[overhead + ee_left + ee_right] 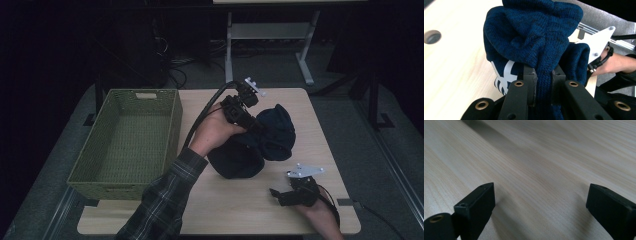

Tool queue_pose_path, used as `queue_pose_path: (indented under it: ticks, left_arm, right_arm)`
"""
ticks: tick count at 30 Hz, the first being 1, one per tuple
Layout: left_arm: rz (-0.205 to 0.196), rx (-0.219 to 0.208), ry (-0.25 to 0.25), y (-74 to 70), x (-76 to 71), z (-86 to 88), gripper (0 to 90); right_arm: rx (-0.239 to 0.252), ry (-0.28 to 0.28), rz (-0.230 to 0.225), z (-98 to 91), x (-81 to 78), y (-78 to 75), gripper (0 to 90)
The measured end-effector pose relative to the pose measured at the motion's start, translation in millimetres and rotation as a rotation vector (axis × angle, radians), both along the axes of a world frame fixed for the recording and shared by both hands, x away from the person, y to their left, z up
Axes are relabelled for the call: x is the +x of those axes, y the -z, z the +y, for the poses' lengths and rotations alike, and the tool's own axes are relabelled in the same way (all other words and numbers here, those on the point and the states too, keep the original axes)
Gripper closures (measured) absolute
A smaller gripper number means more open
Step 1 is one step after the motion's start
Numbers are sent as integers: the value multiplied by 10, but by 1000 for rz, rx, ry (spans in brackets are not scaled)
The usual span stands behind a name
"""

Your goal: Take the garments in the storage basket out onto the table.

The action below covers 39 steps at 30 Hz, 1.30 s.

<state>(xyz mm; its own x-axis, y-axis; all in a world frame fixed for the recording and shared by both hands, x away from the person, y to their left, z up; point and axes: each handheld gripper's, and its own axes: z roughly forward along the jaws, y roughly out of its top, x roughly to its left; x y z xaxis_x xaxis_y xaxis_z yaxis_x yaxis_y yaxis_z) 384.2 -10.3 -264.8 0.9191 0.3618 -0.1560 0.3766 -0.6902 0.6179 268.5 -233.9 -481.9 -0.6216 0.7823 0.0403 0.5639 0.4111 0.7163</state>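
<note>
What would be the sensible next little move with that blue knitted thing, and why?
Probably lift it and carry it leftwards to the green basket. The left hand-held gripper is clamped on a fold of the blue knitted garment, which lies bunched on the table, and the right hand-held gripper rests open beside it.

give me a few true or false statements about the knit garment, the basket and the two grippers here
1. The left gripper is shut on a fold of the dark blue knit garment. True.
2. The right gripper holds the garment too. False: its jaws stand wide open over the bare wooden table.
3. The green woven basket has the garment inside it. False: nothing lies in the basket, and the garment sits on the table to its right.
4. The garment has a white print on it. True, seen in the left gripper view.
5. The right gripper rests at the far edge of the table. False: it is near the front edge.
</note>
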Motion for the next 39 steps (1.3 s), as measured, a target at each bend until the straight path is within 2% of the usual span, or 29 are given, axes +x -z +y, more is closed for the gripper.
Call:
queue_pose_path:
  ticks: [3, 4, 5, 6, 7, 8, 9, 10, 11, 13, 14, 21, 25, 32, 33, 36, 39]
  left_arm:
    - [28, 0, 8, 156, 39, -76, 798]
    - [28, 0, 8, 156, 39, -76, 798]
    - [43, 4, 10, 238, 59, -106, 798]
    - [43, 4, 10, 238, 59, -106, 797]
    - [61, 8, 15, 329, 86, -128, 797]
    - [61, 8, 15, 329, 86, -128, 797]
    - [77, 10, 11, 416, 116, -139, 797]
    - [77, 10, 11, 416, 116, -139, 797]
    - [87, 6, 2, 502, 146, -141, 796]
    - [100, 6, -3, 578, 179, -138, 796]
    - [100, 6, -3, 578, 179, -138, 795]
    - [107, 22, -20, 814, 266, -131, 790]
    - [94, 57, -50, 959, 335, -121, 790]
    - [85, 86, -88, 1123, 422, -98, 786]
    - [83, 102, -102, 1187, 459, -89, 783]
    - [83, 116, -112, 1260, 495, -80, 779]
    - [100, 134, -134, 1411, 562, -63, 775]
  right_arm:
    - [0, 0, 0, 0, 0, 0, 81]
    - [0, 0, 0, 0, 0, 0, 81]
    - [0, 0, 1, 0, -1, 0, 81]
    - [0, 0, 1, 0, -1, 0, 81]
    - [0, 1, 1, 1, -1, 0, 81]
    - [0, 1, 1, 1, -1, 0, 81]
    - [1, -1, -2, 1, 2, 2, 81]
    - [1, -1, -2, 1, 2, 2, 81]
    - [2, 0, 1, 0, 0, 1, 81]
    - [2, 0, 1, 1, 1, 1, 81]
    - [2, 0, 1, 1, 1, 1, 81]
    - [0, 0, 1, 0, 0, 0, 81]
    - [1, 1, 5, 1, -1, 0, 81]
    - [2, 3, 4, 2, -1, 1, 81]
    - [1, 1, 1, 1, 0, 2, 81]
    - [0, 1, 0, 0, 1, 2, 81]
    - [-1, 0, 0, -1, 1, 1, 81]
